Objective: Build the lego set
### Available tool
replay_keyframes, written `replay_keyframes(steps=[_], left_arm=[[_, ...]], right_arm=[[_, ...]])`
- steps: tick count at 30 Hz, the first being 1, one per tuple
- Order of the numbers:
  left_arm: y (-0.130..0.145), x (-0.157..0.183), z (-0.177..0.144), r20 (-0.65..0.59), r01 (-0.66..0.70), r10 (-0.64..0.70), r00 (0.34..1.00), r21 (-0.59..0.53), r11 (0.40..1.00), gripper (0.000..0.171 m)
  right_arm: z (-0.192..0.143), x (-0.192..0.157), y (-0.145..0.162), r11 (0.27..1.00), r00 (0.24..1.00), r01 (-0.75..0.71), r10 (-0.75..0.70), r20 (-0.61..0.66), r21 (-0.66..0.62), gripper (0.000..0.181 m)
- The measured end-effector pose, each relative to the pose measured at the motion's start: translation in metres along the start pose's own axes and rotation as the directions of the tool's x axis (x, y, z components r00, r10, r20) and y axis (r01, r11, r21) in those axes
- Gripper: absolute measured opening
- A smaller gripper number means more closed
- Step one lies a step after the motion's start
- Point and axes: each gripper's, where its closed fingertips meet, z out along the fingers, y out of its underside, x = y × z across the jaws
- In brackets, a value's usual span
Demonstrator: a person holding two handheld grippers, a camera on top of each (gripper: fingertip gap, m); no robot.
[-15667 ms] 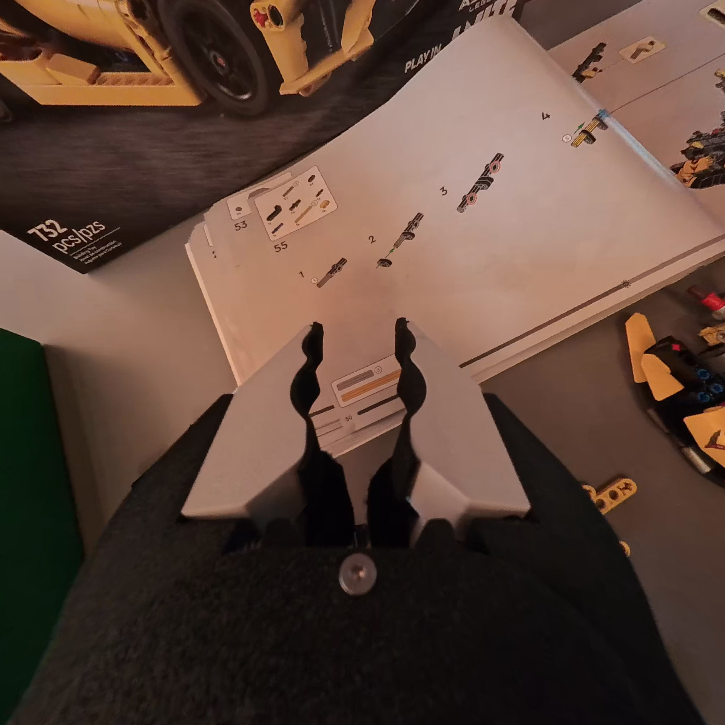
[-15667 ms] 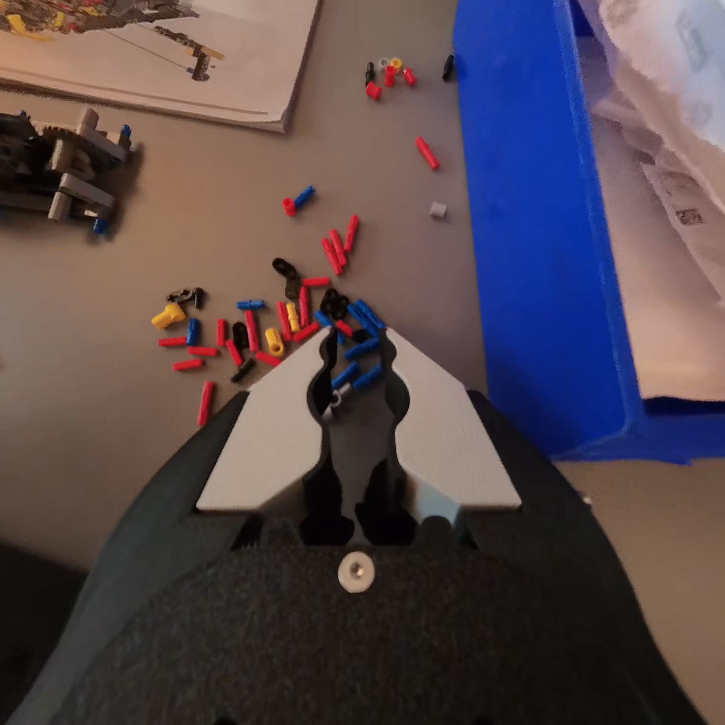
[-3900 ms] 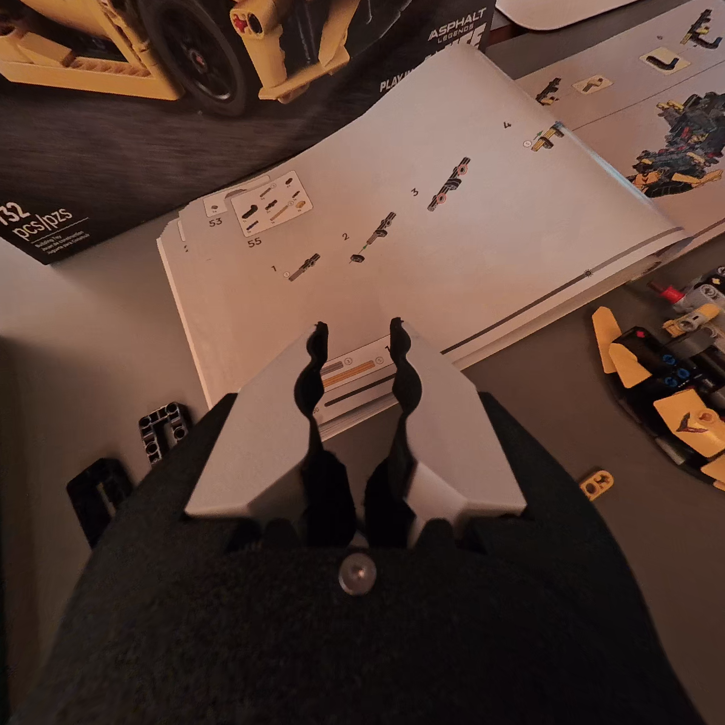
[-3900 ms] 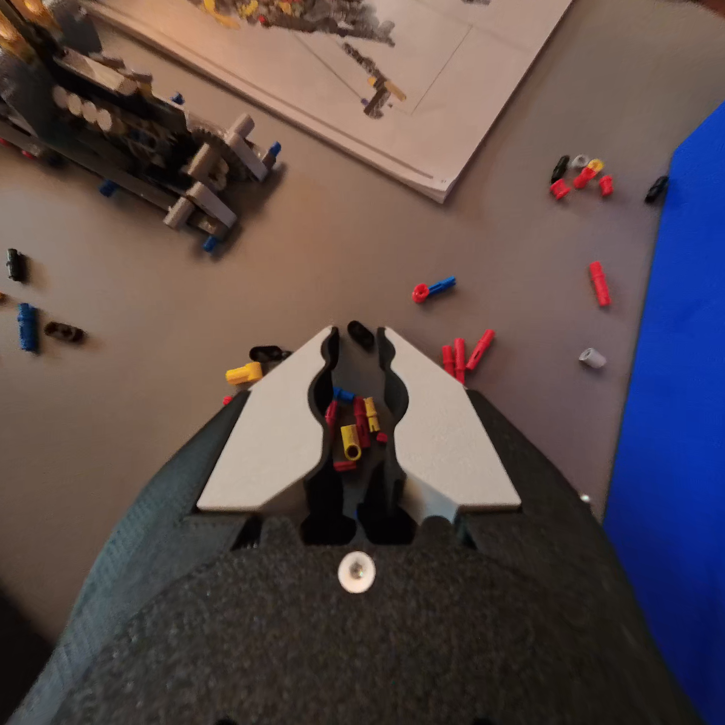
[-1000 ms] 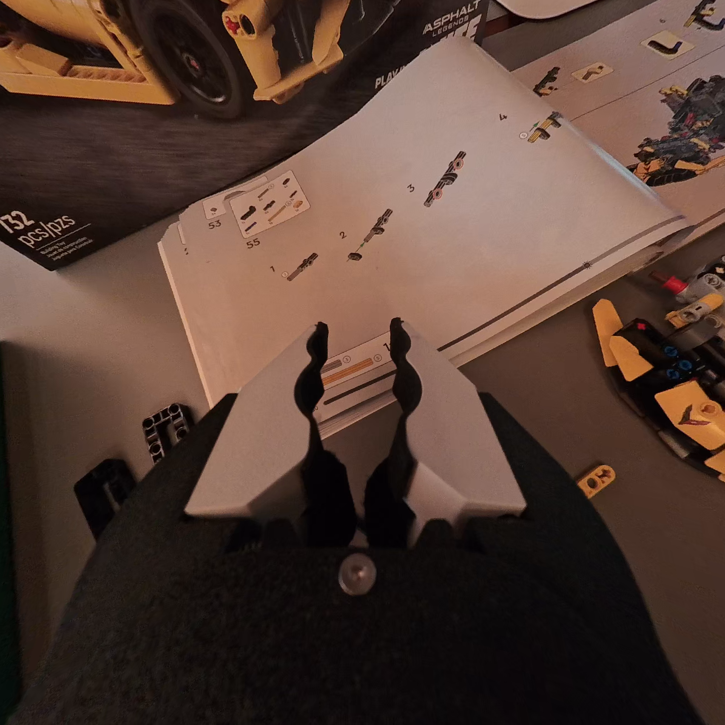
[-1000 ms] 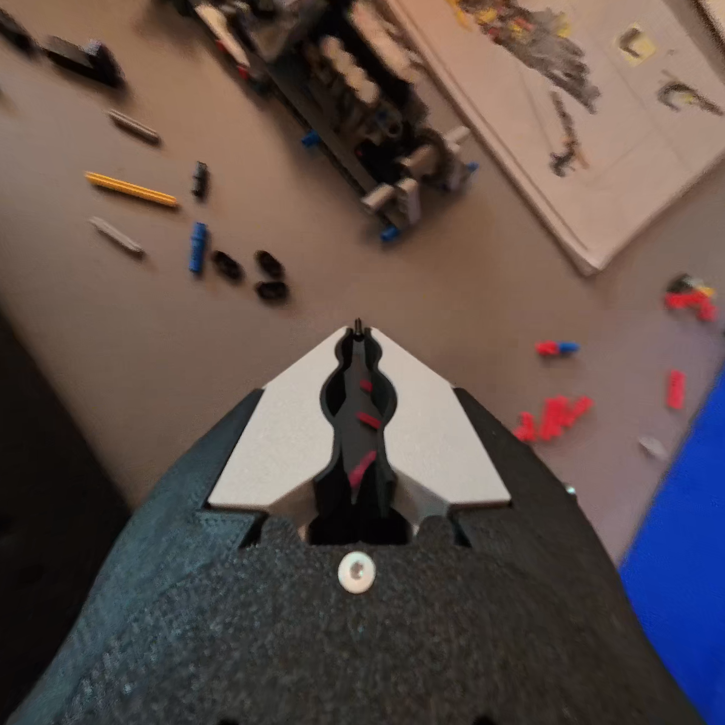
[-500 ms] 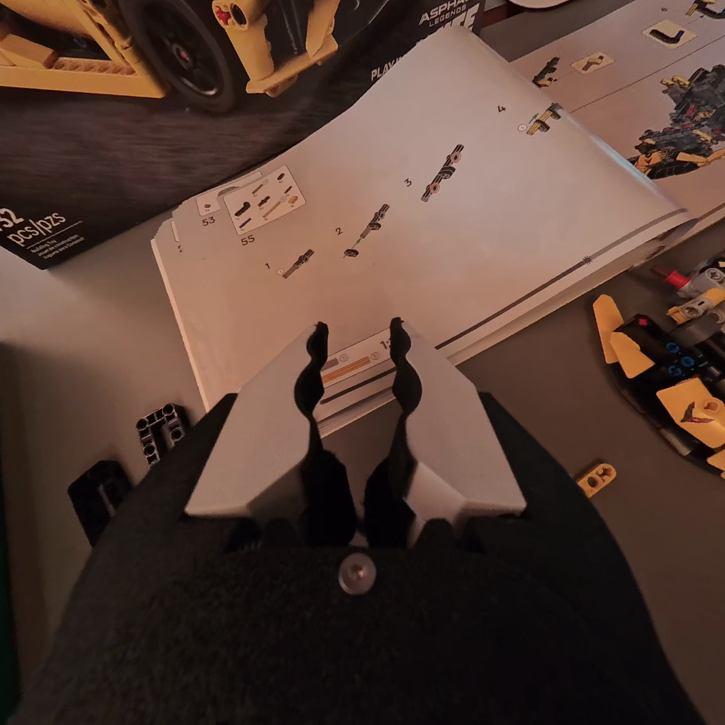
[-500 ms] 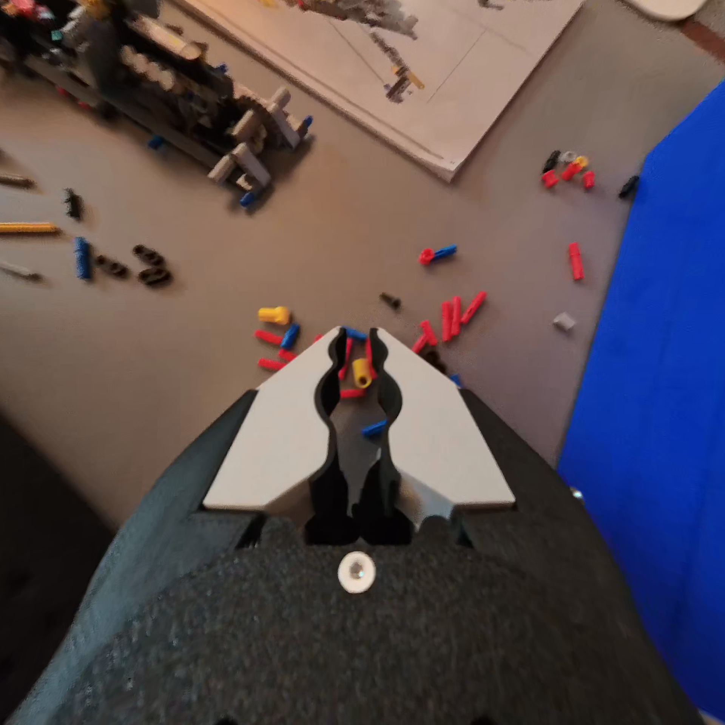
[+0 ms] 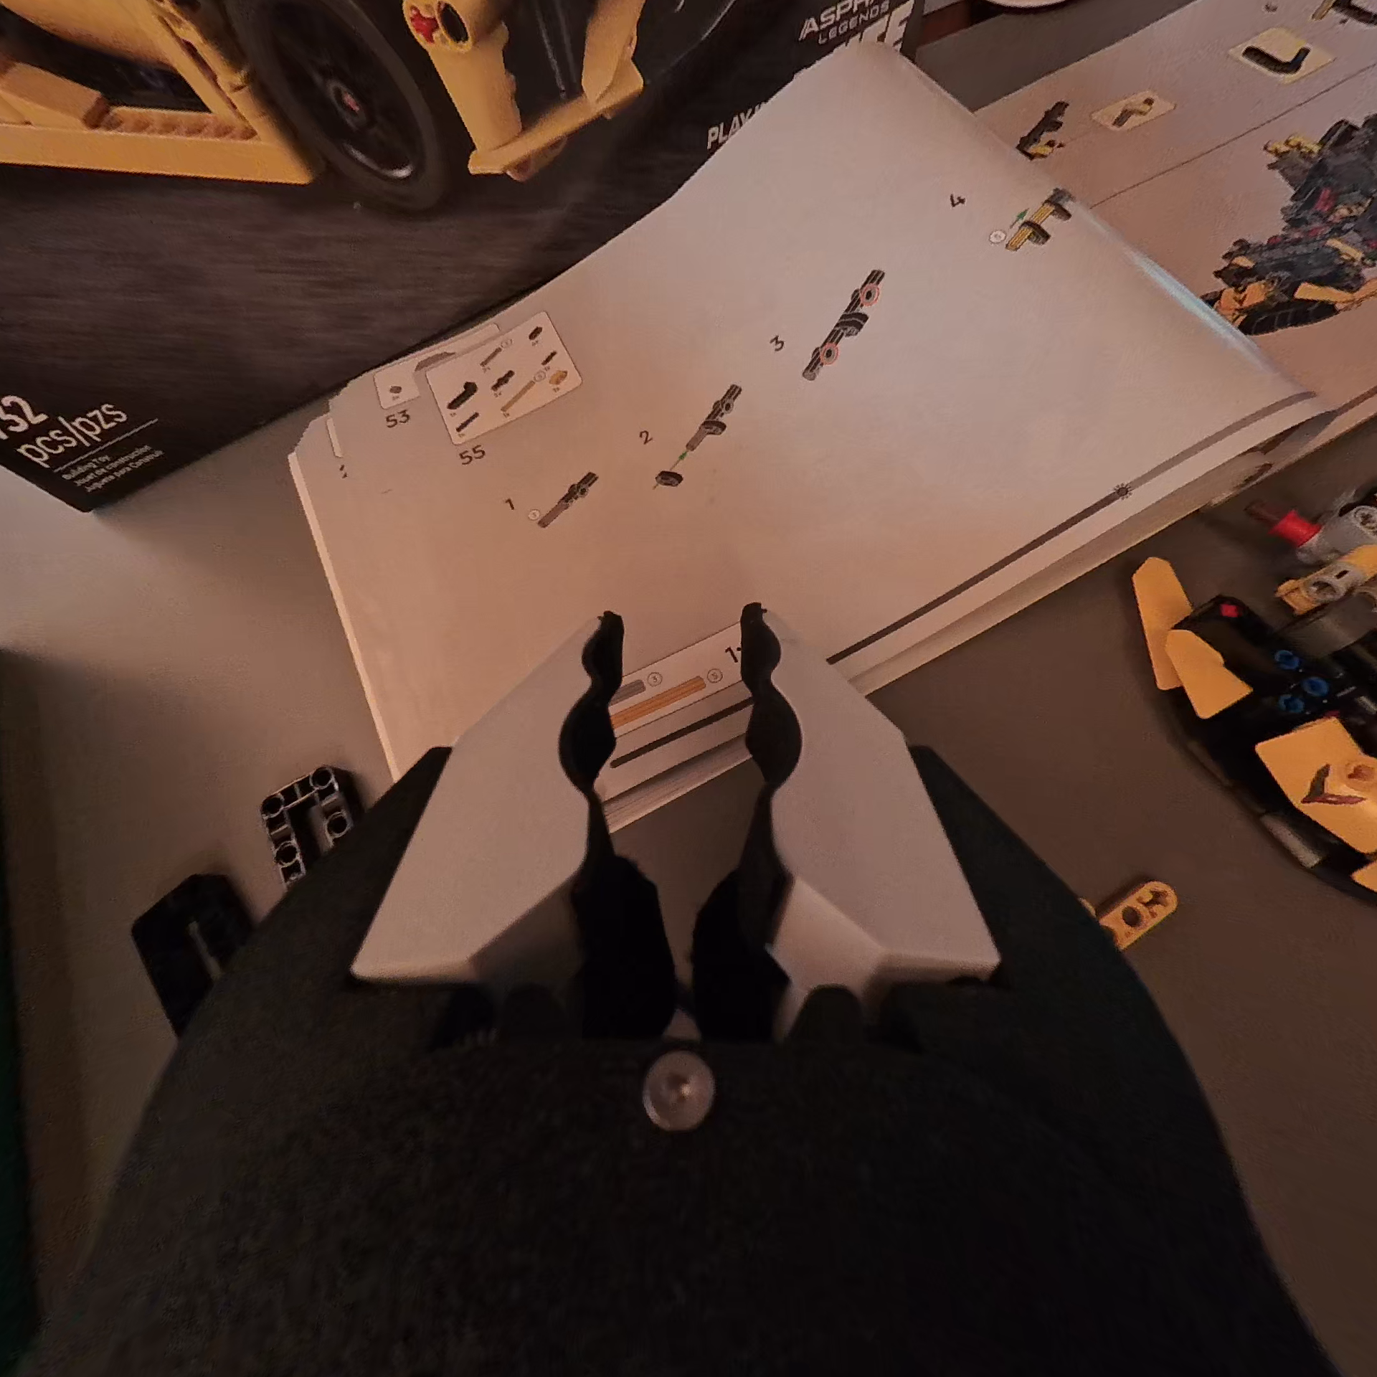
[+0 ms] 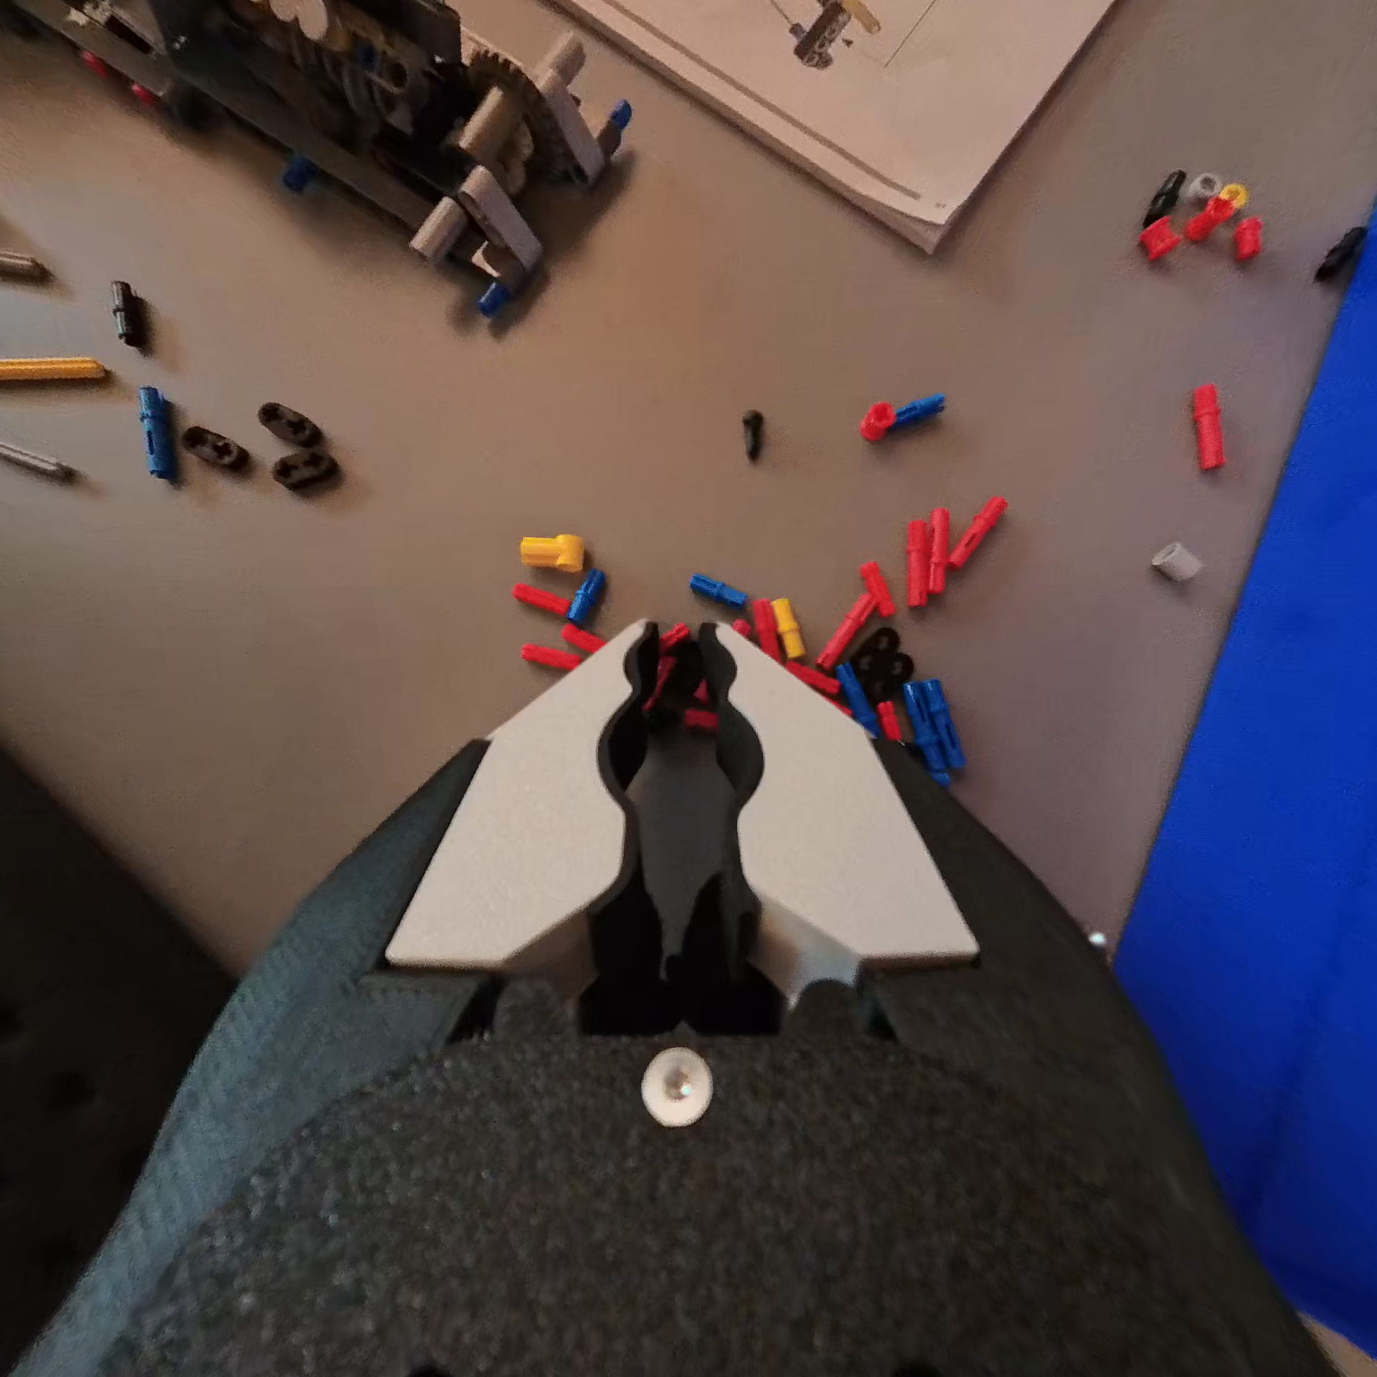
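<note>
While the left gripper gapes wide above the booklet, the right gripper pinches narrowly around a black piece among pins.

Left gripper points fwd and down, grey fingers w/ wavy black pads spread wide apart, nothing between them. Right gripper also angles down, its fingers drawn nearly together, only a narrow gap at the tips; a small dark piece sits between them, grip unclear.
</note>
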Motion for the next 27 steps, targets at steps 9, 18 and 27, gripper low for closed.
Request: replay_keyframes(steps=[9,18,27], left_arm=[[0.001,0.002,0.002,-0.002,-0.013,0.013,1.000,-0.007,1.000,0.029],[0.001,0.002,0.001,0.001,-0.015,0.015,1.000,-0.005,1.000,0.029],[-0.001,0.001,0.000,0.005,-0.013,0.013,1.000,0.001,1.000,0.029]], right_arm=[[-0.007,0.006,0.007,1.000,0.999,-0.030,0.030,-0.021,-0.002,0.011],[-0.005,0.006,0.012,0.998,0.999,-0.041,0.041,-0.010,-0.040,0.007],[-0.021,-0.062,-0.045,0.982,0.978,0.121,-0.143,0.151,0.143,0.006]])
